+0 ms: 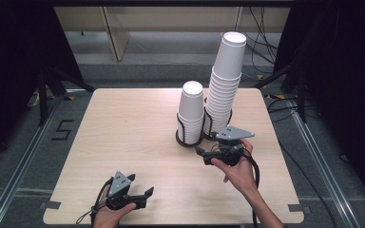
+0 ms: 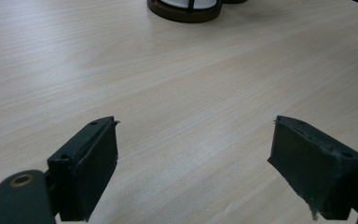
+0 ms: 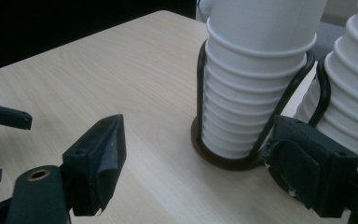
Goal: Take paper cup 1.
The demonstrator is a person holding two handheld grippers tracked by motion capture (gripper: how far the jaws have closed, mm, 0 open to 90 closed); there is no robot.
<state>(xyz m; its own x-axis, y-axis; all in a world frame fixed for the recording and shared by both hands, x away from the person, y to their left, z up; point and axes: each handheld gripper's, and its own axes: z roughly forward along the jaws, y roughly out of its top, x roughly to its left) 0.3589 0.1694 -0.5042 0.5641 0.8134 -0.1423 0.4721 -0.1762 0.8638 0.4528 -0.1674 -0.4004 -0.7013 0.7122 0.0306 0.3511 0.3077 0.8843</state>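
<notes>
Two stacks of white paper cups stand upside down in dark wire holders at the back right of the wooden table [image 1: 123,137]: a short stack [image 1: 190,111] and, to its right, a tall stack [image 1: 224,80]. My right gripper [image 1: 201,155] hovers just in front of the short stack, pointing left, open and empty. In the right gripper view the jaws [image 3: 199,120] stand apart, with the short stack [image 3: 251,93] and its holder base [image 3: 223,161] close ahead. My left gripper [image 1: 140,185] sits near the table's front edge, open. Its jaws [image 2: 196,122] stand wide over bare wood.
The short stack's holder base [image 2: 186,10] lies at the top of the left gripper view. The left gripper's jaw tips [image 3: 9,117] reach into the right gripper view at its left. Black frame legs and cables [image 1: 285,102] stand off the table's back right corner.
</notes>
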